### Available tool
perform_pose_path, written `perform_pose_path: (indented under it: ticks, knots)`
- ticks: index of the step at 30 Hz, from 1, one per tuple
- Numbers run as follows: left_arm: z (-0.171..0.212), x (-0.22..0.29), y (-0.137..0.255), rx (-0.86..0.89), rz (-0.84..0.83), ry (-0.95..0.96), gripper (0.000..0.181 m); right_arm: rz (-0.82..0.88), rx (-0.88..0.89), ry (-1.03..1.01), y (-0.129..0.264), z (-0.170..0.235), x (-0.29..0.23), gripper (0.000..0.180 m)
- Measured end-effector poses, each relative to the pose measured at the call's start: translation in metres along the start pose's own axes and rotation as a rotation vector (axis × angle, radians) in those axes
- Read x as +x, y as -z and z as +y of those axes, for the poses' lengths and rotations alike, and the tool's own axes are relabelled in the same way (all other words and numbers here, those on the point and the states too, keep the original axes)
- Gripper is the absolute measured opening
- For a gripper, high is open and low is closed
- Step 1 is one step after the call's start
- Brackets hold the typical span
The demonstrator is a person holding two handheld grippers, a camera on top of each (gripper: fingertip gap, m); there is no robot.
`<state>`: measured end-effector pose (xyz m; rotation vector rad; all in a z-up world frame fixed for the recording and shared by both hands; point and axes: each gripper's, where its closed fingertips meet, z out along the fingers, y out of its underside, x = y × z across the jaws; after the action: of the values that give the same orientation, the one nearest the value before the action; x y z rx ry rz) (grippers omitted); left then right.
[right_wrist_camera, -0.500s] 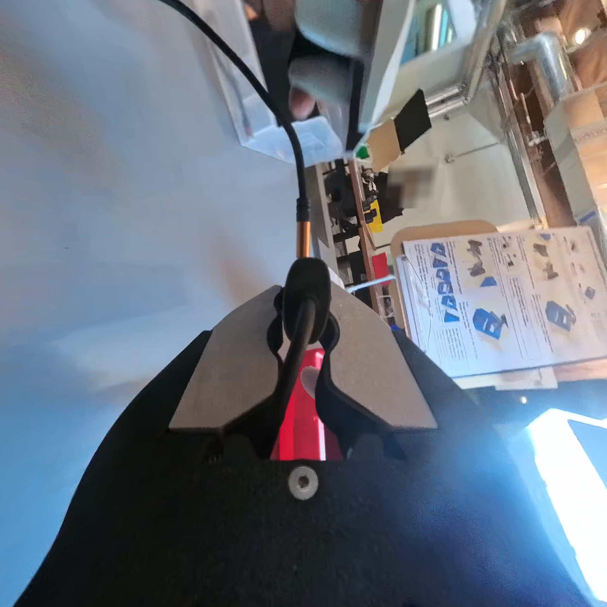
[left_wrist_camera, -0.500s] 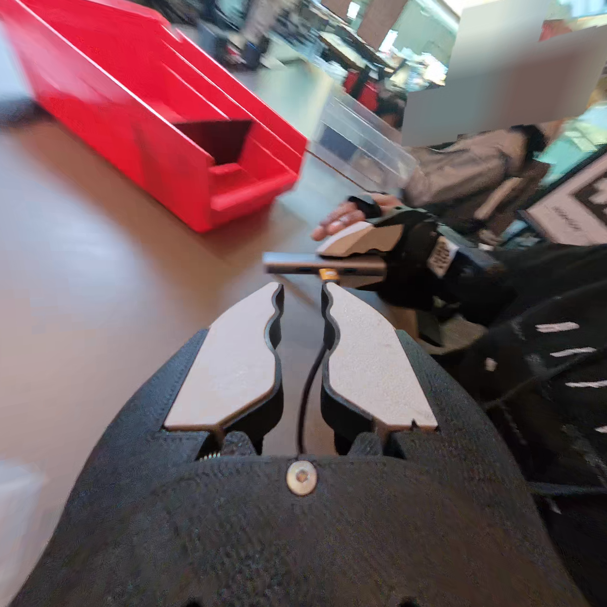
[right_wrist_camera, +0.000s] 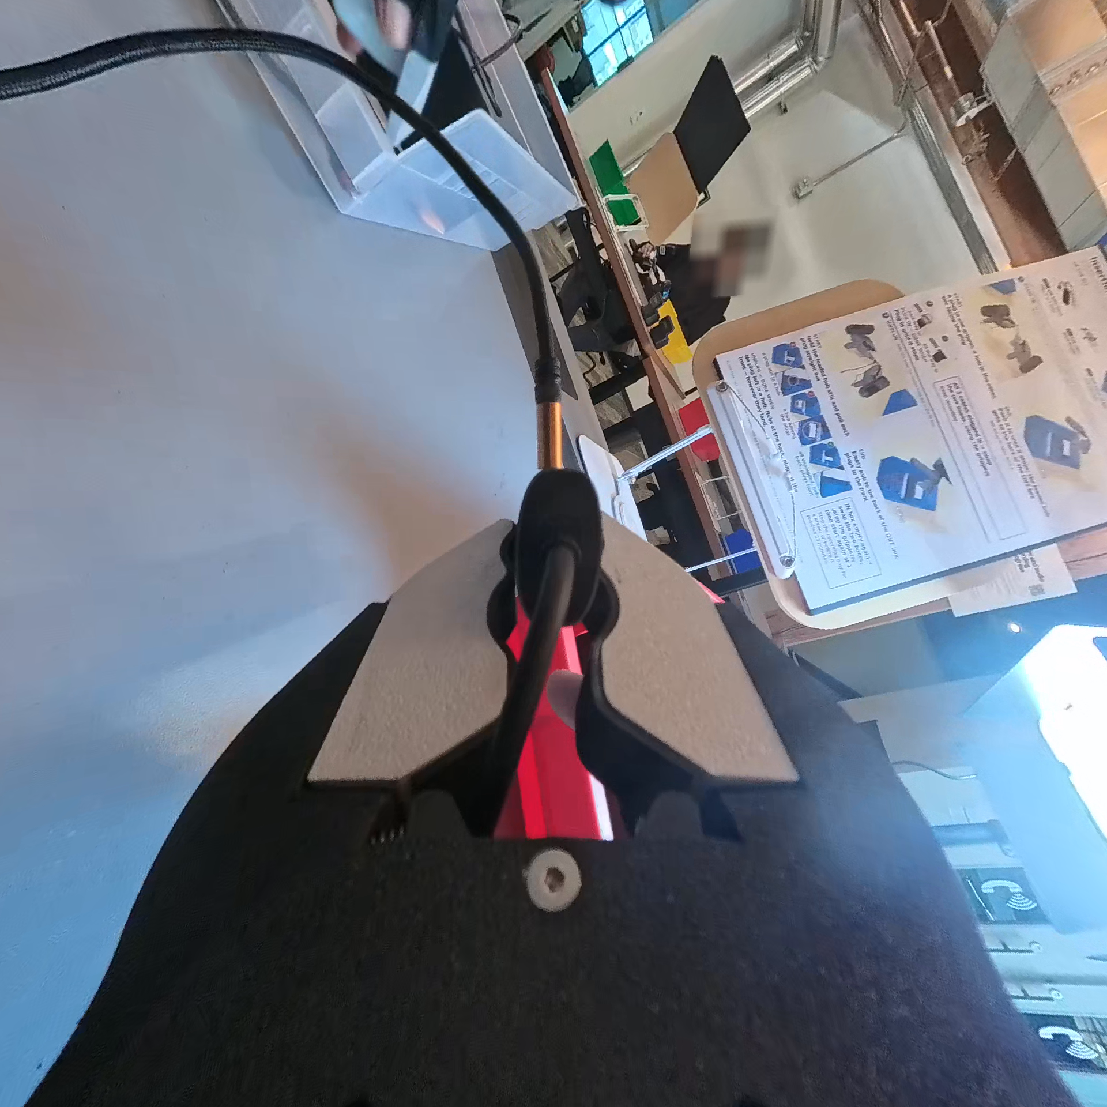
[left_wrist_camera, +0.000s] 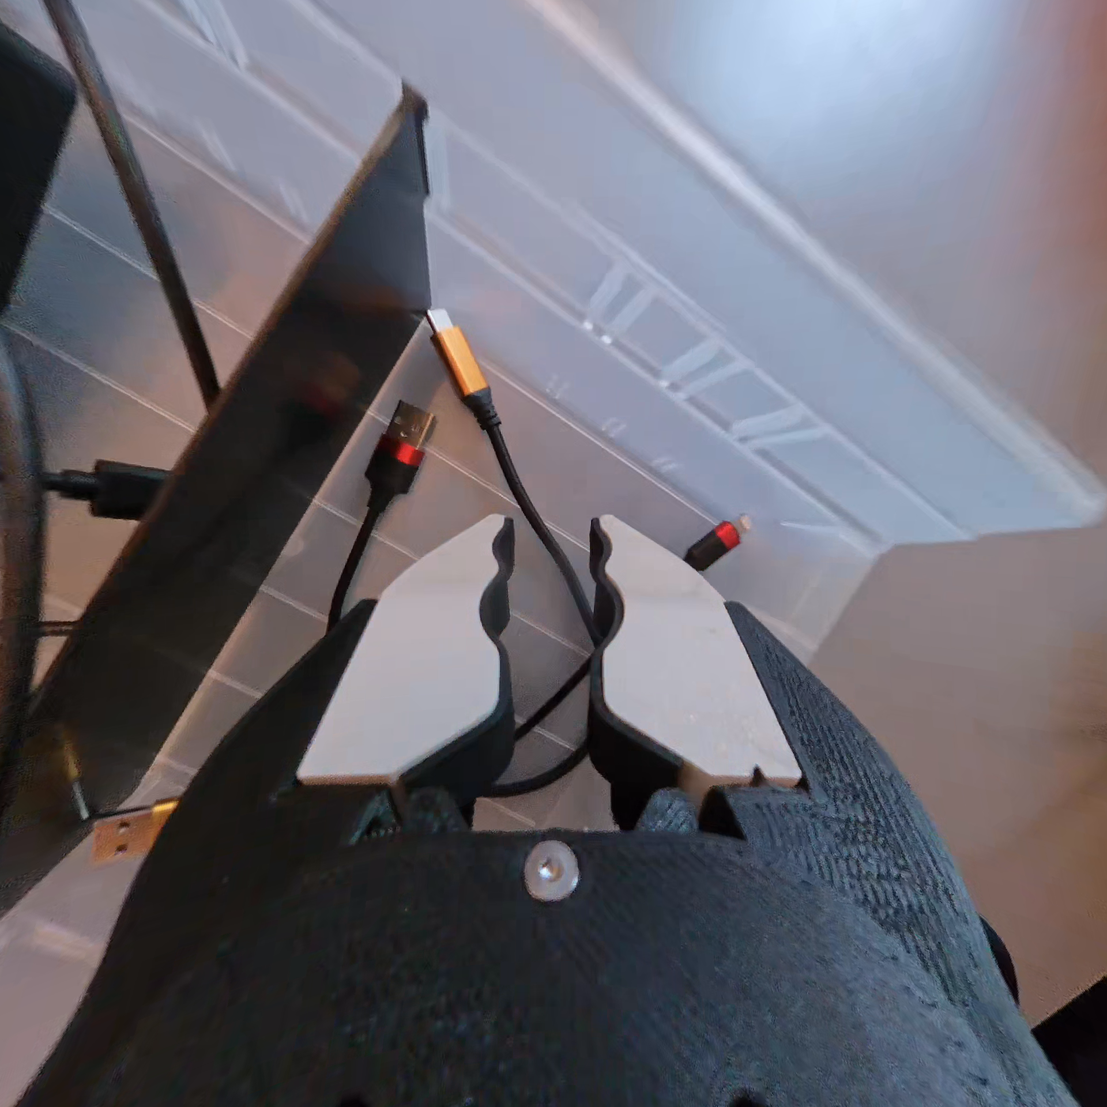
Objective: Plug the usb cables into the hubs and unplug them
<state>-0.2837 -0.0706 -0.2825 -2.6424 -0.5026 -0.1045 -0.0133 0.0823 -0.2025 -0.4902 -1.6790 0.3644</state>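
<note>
Right claw (right_wrist_camera: 551,539) grips hub (right_wrist_camera: 557,560), its ports hidden

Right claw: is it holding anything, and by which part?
Yes. The right claw is shut on a black cable, pinching its thick black plug end. The left claw is open and holds nothing.

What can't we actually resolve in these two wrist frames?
- Left wrist view: the left gripper hides where the orange-tipped cable runs; its far end is unseen.
- Left wrist view: the dark panel in the clear bin hides what the black plug connects to.
- Right wrist view: the hub's ports are hidden; the right gripper covers it, and the gold-collared plug meets it out of sight.
</note>
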Motion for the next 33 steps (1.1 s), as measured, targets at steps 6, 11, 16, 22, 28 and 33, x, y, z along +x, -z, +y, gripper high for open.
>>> perform_pose_path:
  ticks: [6,11,16,22,28,33]
  knots:
    - [0.006,-0.011,-0.018,-0.072,-0.106,-0.057,0.007,0.004,-0.004,-0.005,0.0,0.002,0.002,0.017]
    - [-0.004,-0.002,0.008,-0.02,-0.114,-0.133,0.004,0.02,-0.004,0.001,0.001,0.003,0.005,0.017]
    - [-0.054,0.048,0.129,0.319,-0.068,-0.222,0.004,0.041,0.016,-0.04,0.003,0.0,0.013,0.017]
    - [-0.071,0.124,0.227,0.527,-0.027,-0.396,0.004,0.059,0.021,-0.058,0.004,0.0,0.017,0.017]
    - [-0.071,0.16,0.25,0.629,0.021,-0.46,0.004,0.077,0.019,-0.082,0.006,0.003,0.023,0.017]
    - [-0.068,0.173,0.257,0.682,0.071,-0.489,0.004,0.074,0.009,-0.09,0.005,0.009,0.023,0.017]
